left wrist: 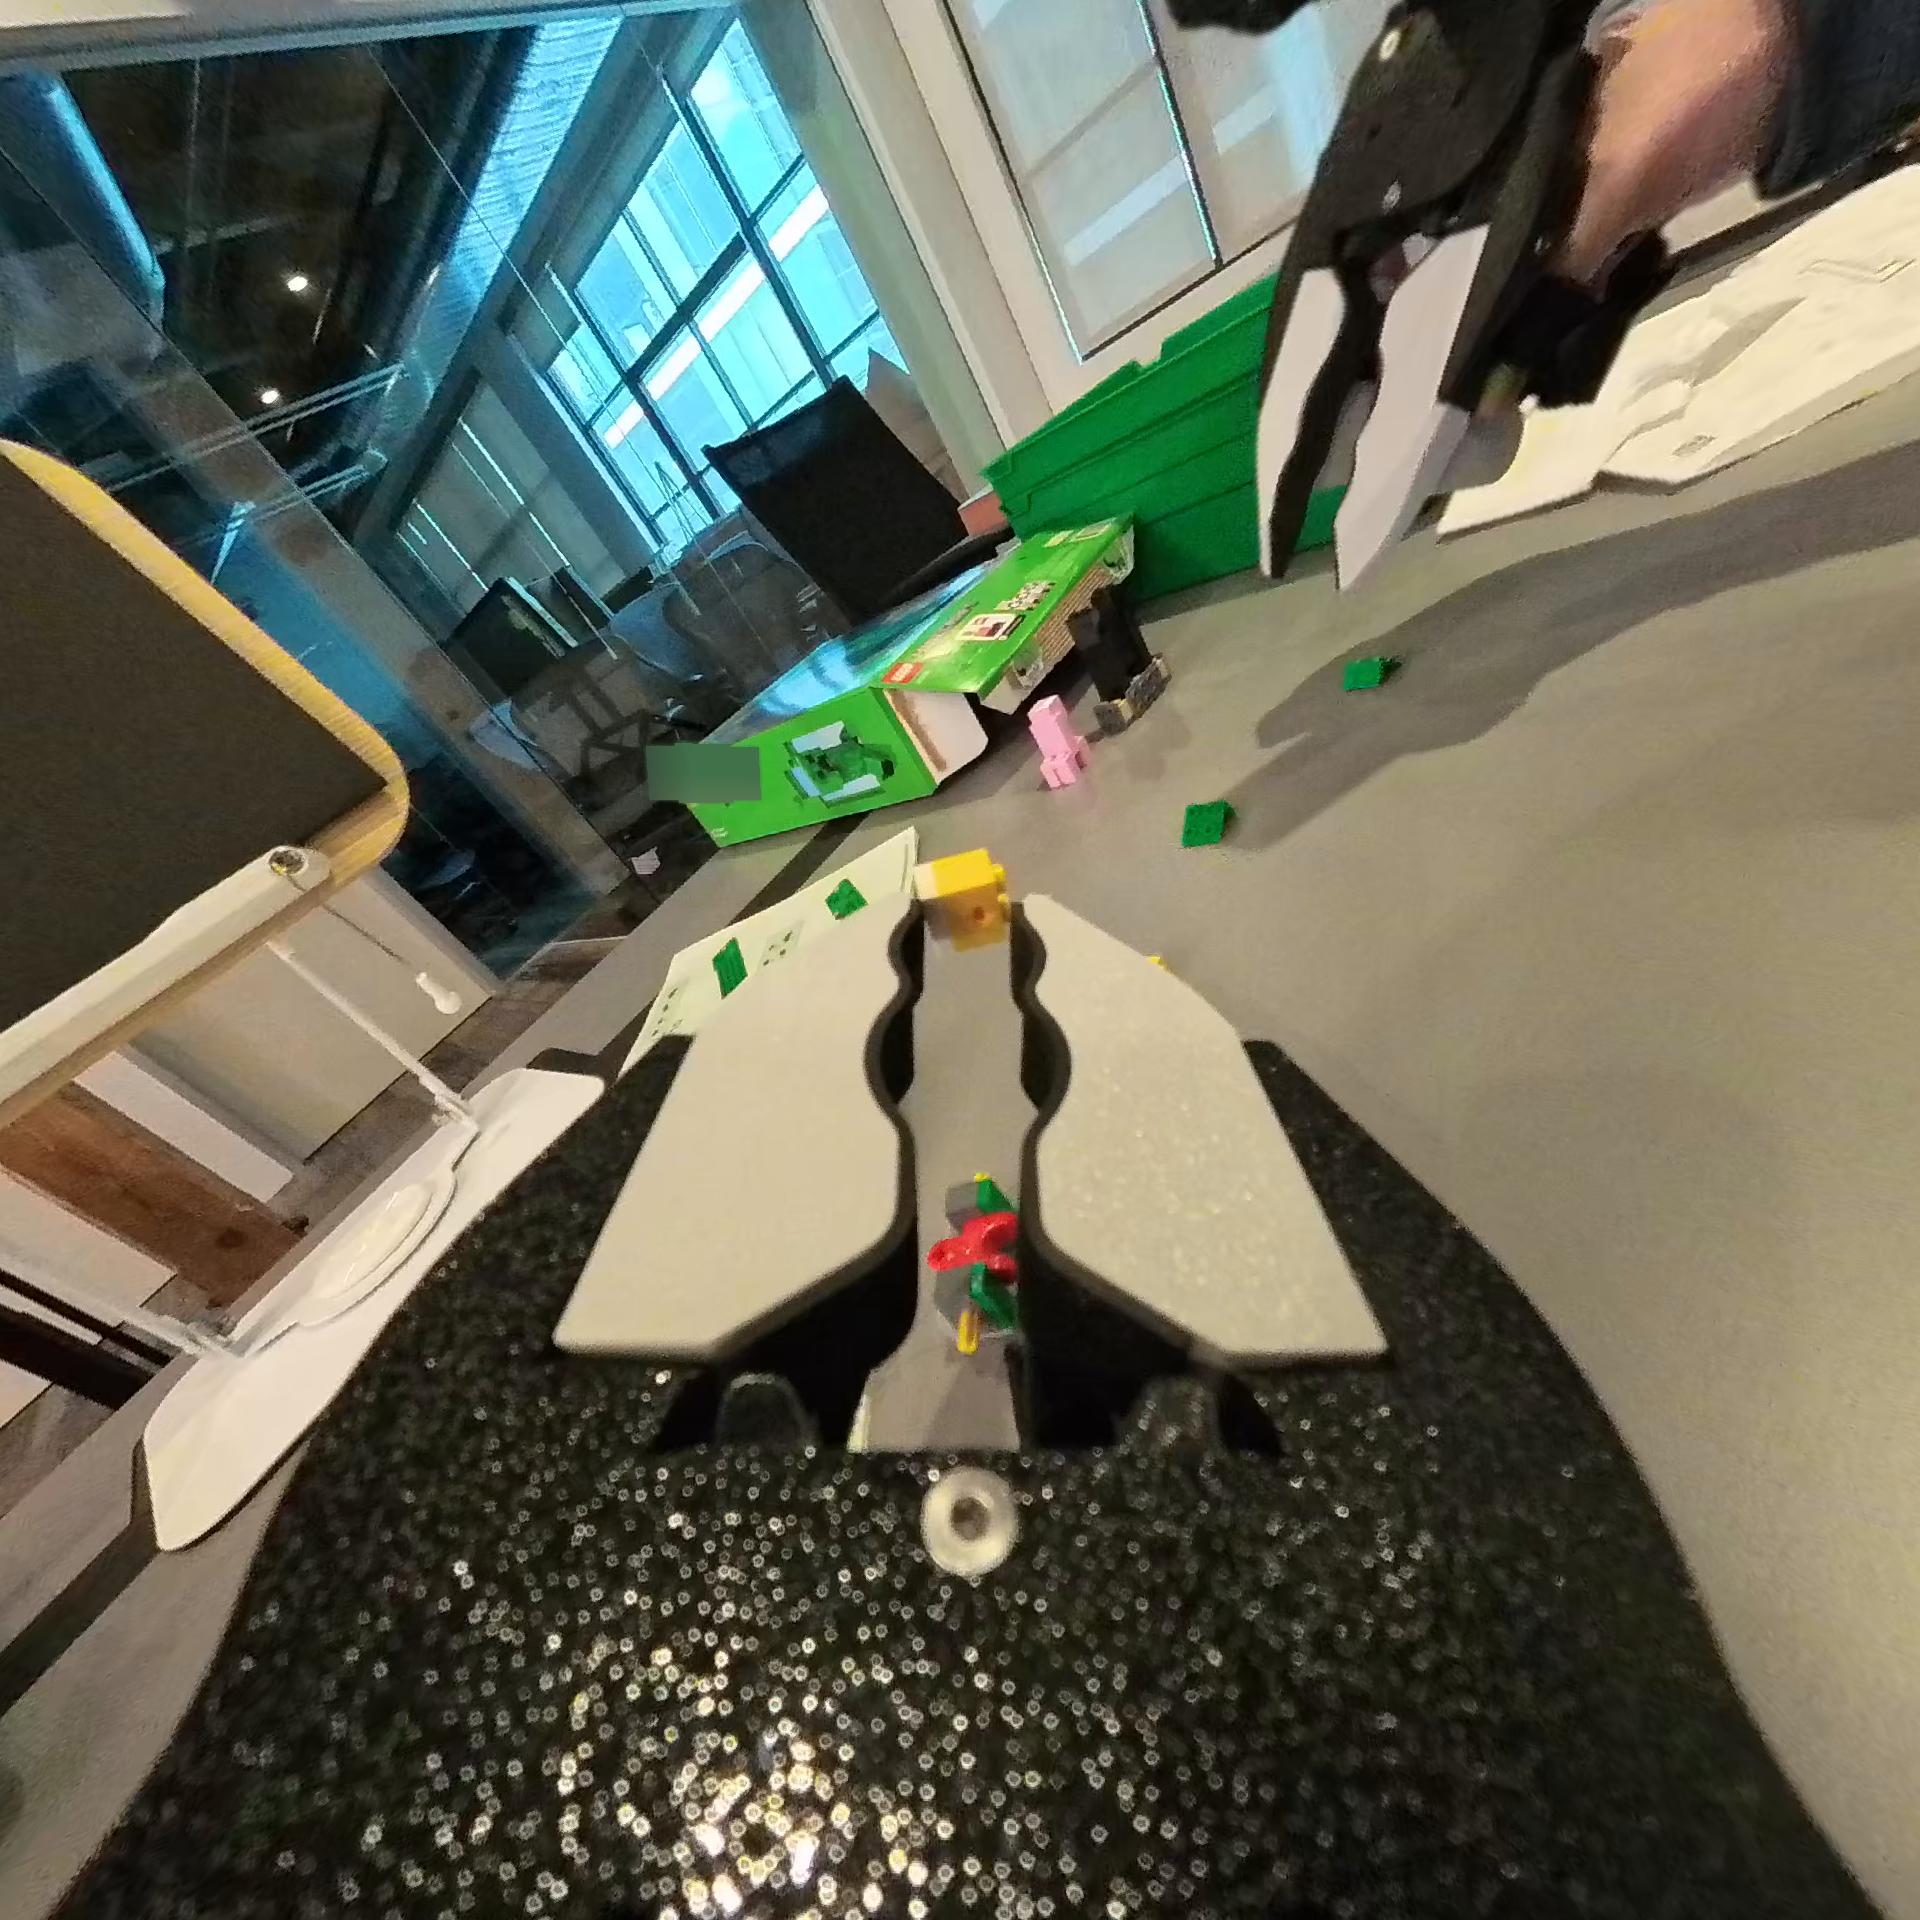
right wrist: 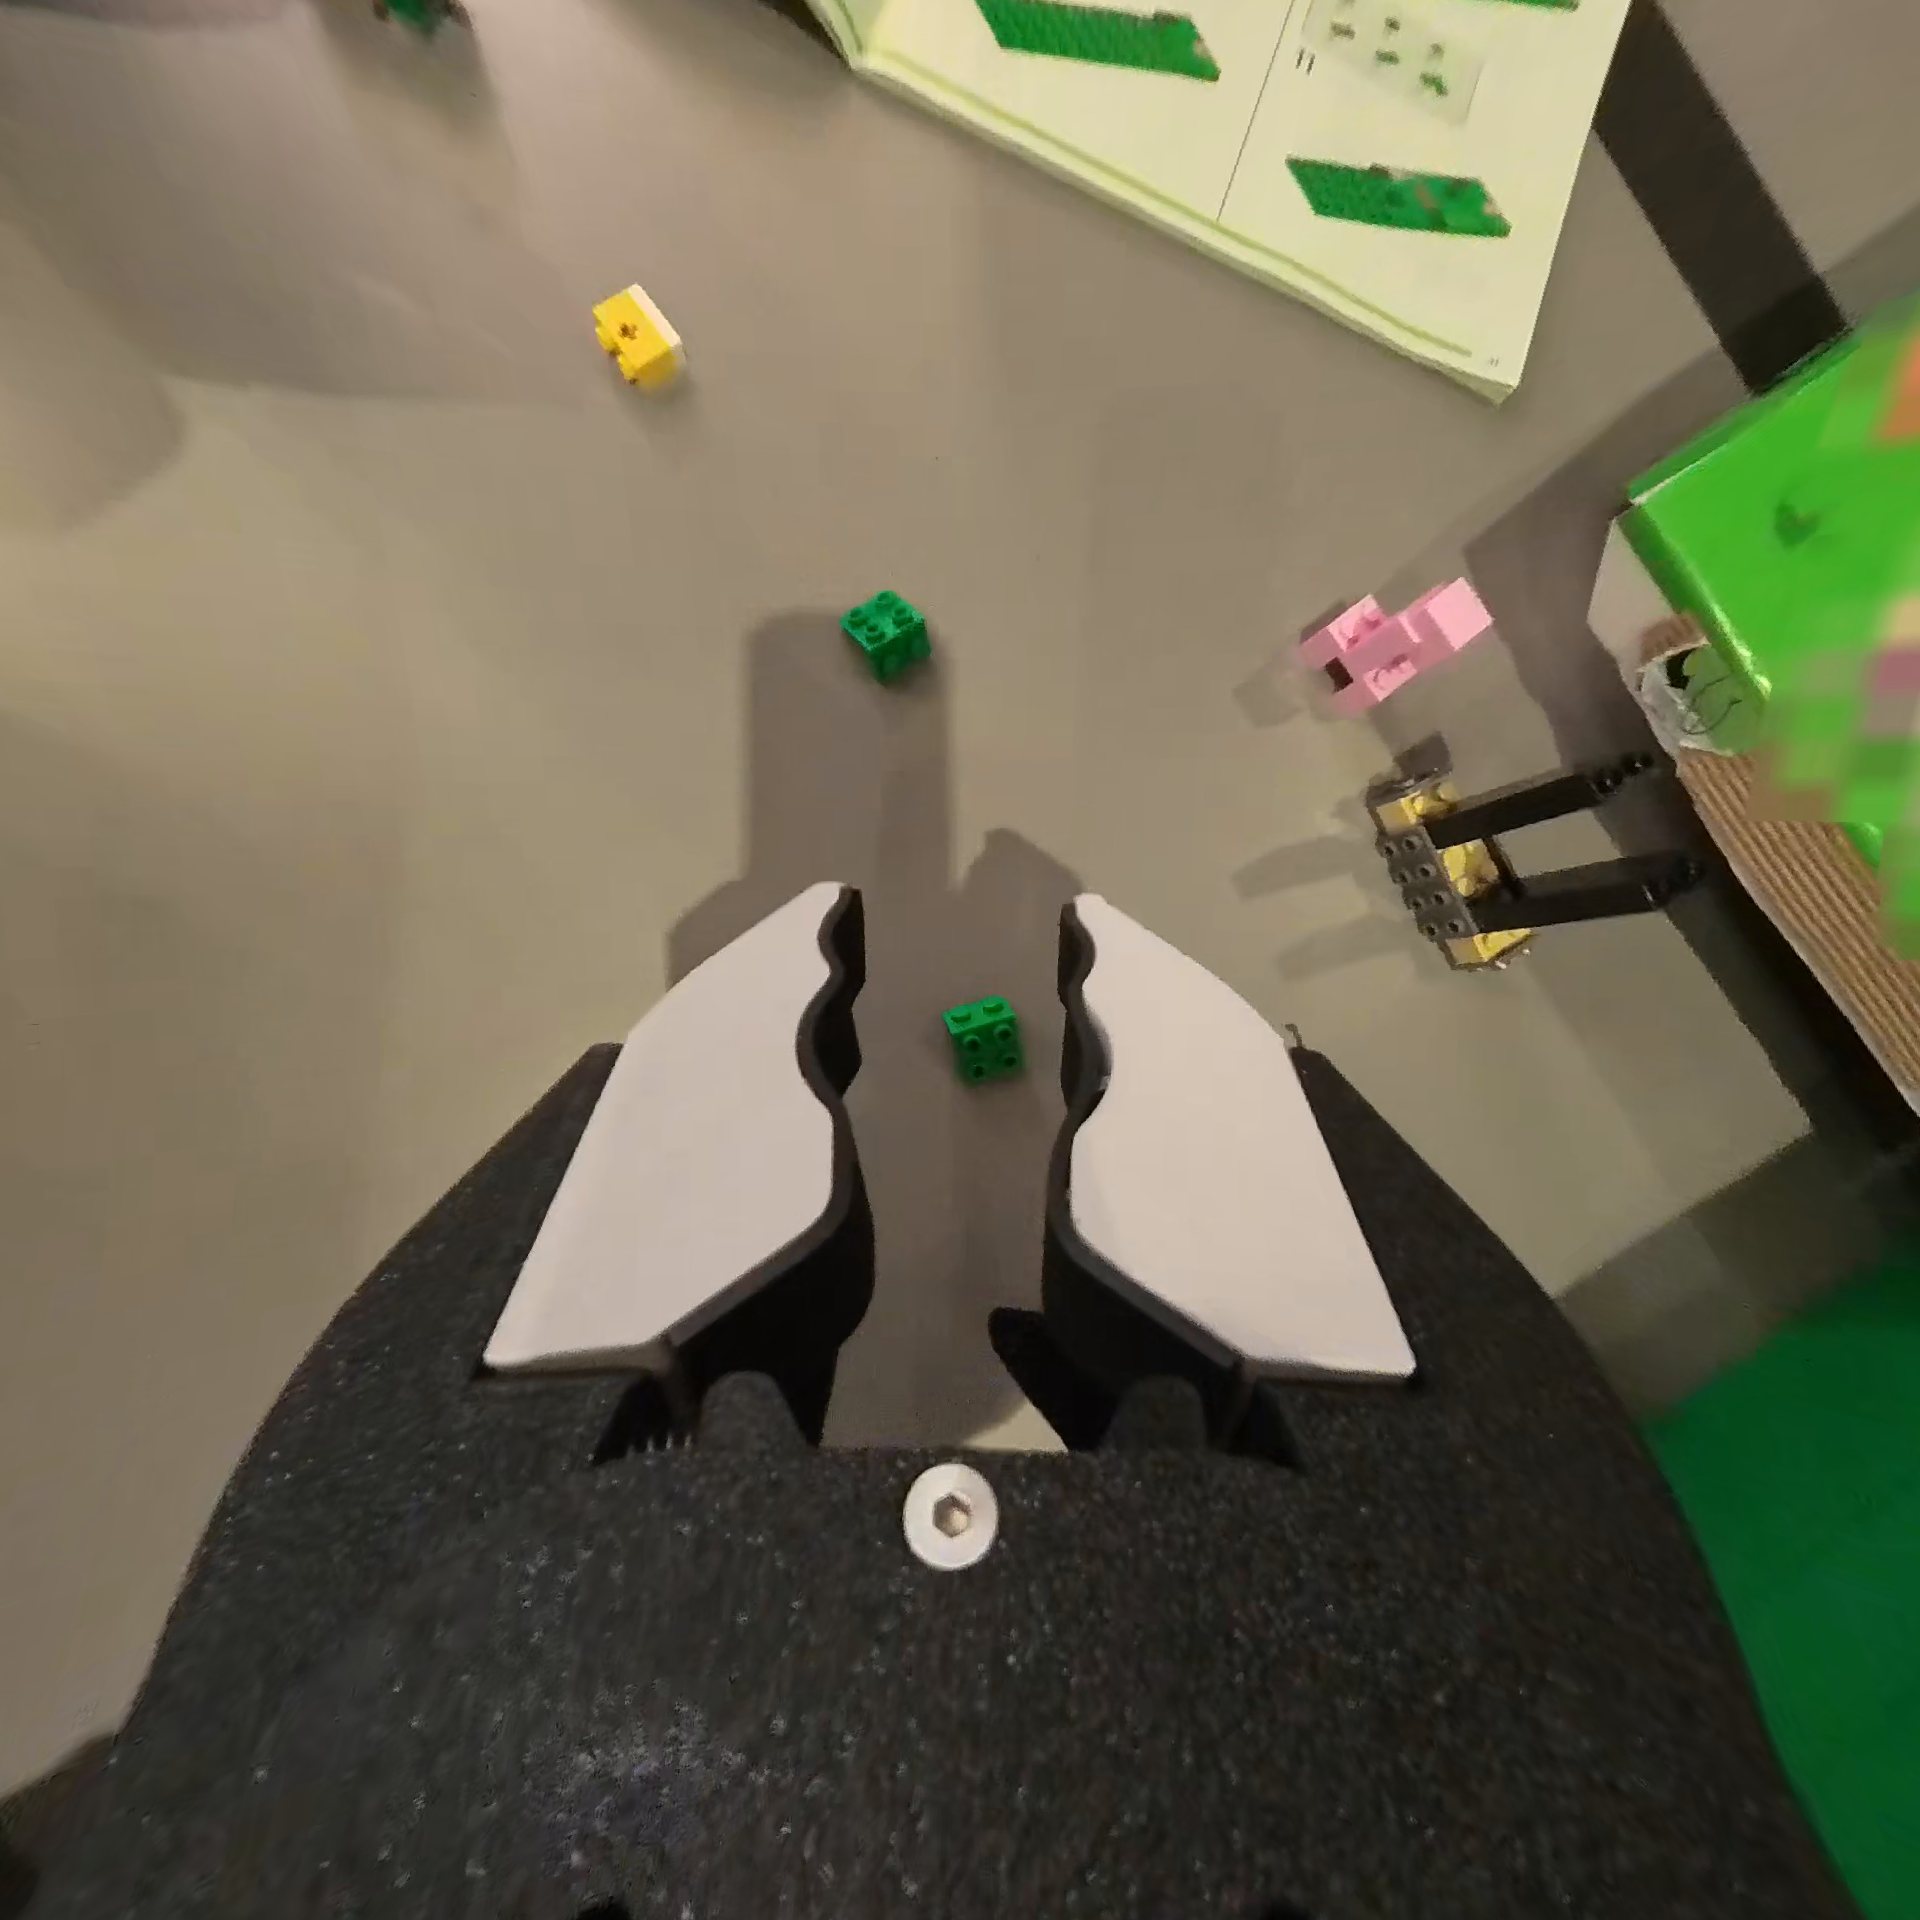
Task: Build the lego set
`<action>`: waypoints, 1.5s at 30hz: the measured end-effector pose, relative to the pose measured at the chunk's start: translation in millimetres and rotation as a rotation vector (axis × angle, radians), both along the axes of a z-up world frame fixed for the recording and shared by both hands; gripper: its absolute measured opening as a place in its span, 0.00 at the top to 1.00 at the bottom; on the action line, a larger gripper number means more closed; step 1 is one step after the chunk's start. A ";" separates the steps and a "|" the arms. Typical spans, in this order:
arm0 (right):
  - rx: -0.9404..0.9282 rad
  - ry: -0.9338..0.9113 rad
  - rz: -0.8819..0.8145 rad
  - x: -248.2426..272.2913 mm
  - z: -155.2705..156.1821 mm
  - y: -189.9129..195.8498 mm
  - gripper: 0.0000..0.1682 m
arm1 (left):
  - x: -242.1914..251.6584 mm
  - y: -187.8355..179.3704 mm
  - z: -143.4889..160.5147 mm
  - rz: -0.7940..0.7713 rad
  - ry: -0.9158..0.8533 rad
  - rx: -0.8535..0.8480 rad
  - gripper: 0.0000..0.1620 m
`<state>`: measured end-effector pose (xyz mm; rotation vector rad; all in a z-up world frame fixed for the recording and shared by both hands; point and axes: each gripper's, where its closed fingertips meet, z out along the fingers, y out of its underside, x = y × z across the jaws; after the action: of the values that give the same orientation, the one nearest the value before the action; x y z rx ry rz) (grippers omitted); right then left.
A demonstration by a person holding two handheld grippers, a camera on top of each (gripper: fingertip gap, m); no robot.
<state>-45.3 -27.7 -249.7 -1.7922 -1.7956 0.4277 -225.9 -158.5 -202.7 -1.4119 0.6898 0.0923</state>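
Note:
My left gripper [left wrist: 966,920] is open and low over the grey table. A yellow brick [left wrist: 971,899] lies just beyond its fingertips, untouched; it also shows in the right wrist view [right wrist: 636,335]. A small cluster of red, green and grey pieces [left wrist: 977,1262] lies on the table under the gap between the fingers. My right gripper [right wrist: 961,904] is open and hangs above a green 2x2 brick [right wrist: 985,1039] that lies between its fingers. In the left wrist view, that gripper [left wrist: 1320,566] is over this brick [left wrist: 1366,673]. A second green brick [right wrist: 885,634] lies farther ahead.
A pink pig figure [right wrist: 1392,649] and a black-and-grey build [right wrist: 1455,883] lie beside the green set box [right wrist: 1787,540]. An open instruction booklet [right wrist: 1247,156] lies ahead. A green bin [left wrist: 1143,478] and white papers [left wrist: 1714,364] are at the back. Left tips to right tips: about 25 cm.

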 end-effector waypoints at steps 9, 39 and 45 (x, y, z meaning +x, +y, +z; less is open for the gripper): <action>-0.134 0.144 0.108 15.7 -4.5 -13.2 0.79 | 10.8 3.3 -9.7 -0.017 0.062 -0.022 0.91; 0.022 0.041 0.404 -12.6 -17.5 -26.2 0.91 | 16.7 0.2 -4.3 -0.016 0.150 0.065 0.91; 0.012 0.151 0.469 -43.1 4.8 -62.1 0.90 | 22.1 0.1 -5.6 0.044 0.339 0.142 0.91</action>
<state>-88.4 -89.8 -244.9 -1.2790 -2.0948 0.7099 -203.8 -158.4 -208.3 -1.2868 0.9126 0.4151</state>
